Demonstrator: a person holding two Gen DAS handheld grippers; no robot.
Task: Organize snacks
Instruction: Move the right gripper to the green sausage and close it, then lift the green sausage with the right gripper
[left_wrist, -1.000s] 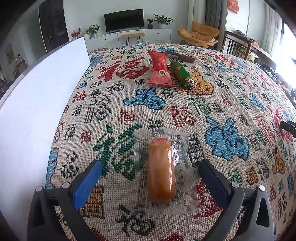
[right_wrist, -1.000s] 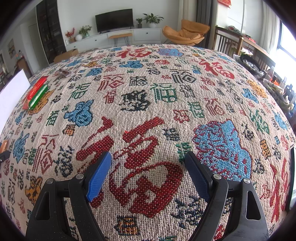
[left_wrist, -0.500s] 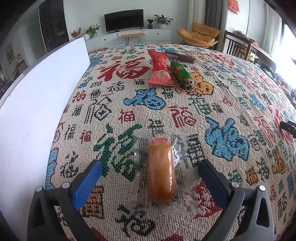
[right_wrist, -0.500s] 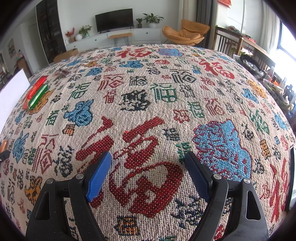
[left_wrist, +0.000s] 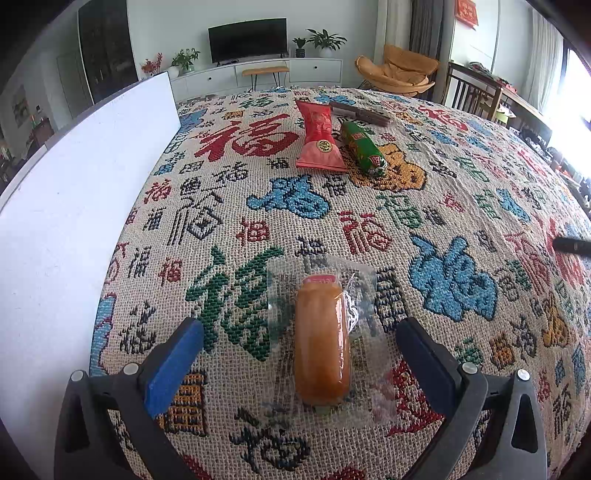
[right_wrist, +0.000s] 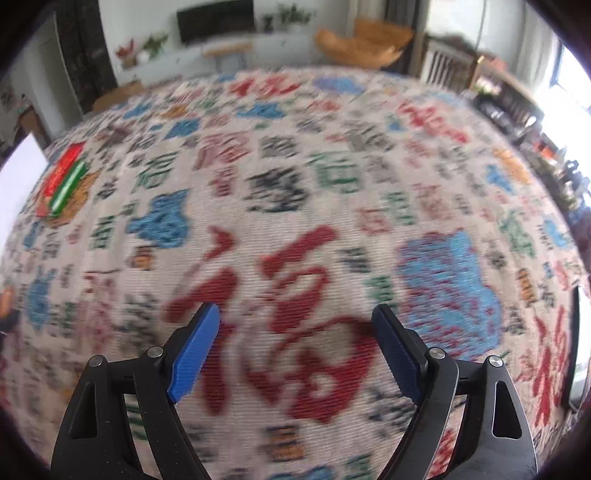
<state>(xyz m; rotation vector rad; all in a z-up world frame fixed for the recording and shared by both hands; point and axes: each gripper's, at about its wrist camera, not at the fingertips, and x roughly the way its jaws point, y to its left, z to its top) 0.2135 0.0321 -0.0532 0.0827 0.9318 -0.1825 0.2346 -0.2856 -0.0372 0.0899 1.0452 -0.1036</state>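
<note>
Fingers of your left gripper (left_wrist: 300, 349) are gaping wide around the orange snack (left_wrist: 322, 341), lower centre, not touching. Your right gripper (right_wrist: 295, 345) is hanging open over bare tablecloth (right_wrist: 332, 192).

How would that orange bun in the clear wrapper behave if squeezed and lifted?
The wrapped bun looks soft, so it would probably squash. Its loose clear film spreads past the bread and would likely crinkle or slip between the left hand-held gripper pads. Probably light for its size.
</note>
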